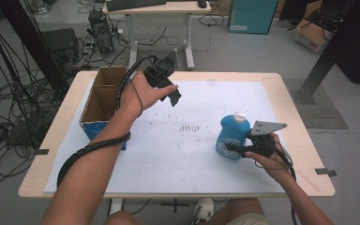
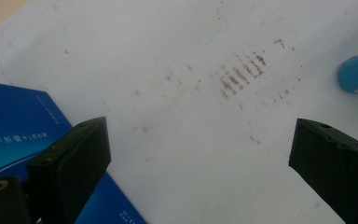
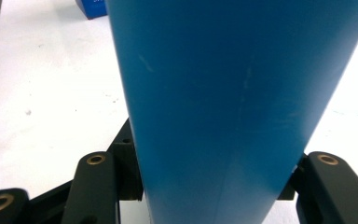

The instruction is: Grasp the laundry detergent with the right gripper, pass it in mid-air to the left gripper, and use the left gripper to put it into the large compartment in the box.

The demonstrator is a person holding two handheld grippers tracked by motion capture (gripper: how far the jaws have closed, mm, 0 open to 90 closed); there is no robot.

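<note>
Right tongs point(image 1: 236, 149) clamped low on the blue bottle point(image 1: 232, 136), upright on the white counter point(image 1: 201, 159). Risk: tipping over that low hold once lifted, or sliding on smooth plastic. Left tongs point(image 1: 172, 96) spread wide, holding nothing, well apart from the bottle. Just beside them, an open cardboard box point(image 1: 102, 101), easily clipped.

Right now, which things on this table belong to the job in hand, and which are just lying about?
In the job:
blue bottle, gripped by the right gripper
open cardboard box, beside the open left gripper

Lying about:
keyboard on the far desk
floor cables
</note>
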